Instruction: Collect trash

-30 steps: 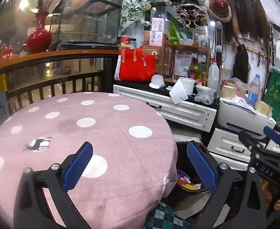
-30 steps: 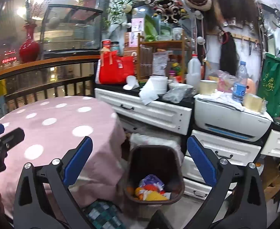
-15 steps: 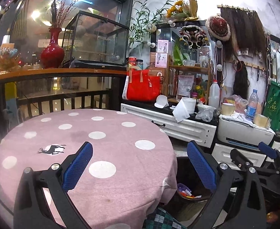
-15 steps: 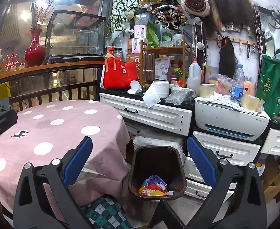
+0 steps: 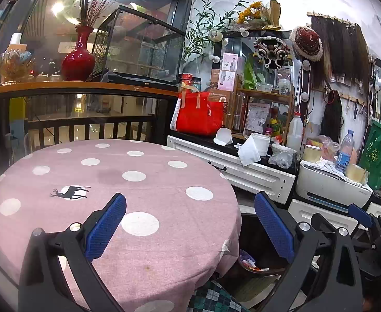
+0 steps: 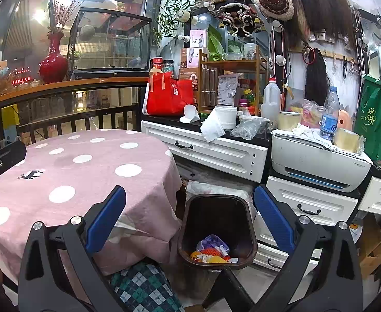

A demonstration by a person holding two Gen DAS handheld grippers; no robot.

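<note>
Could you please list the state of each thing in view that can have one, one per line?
left gripper: open, holding nothing
right gripper: open, holding nothing
trash bin: uncovered, colourful trash at the bottom
pink dotted tablecloth: spread over the round table, no trash on it
paper roll: upright, loose sheet hanging over the counter edge
water bottle: upright, capped
white drawers: shut
green bag: hanging

Little can be read with certainty. The green bag [image 6: 375,119] carries gold Chinese characters, a red lit sign [image 6: 21,79] behind the glass shows Chinese characters, and the printed packet [image 6: 226,88] on the shelf has text too small to read.
</note>
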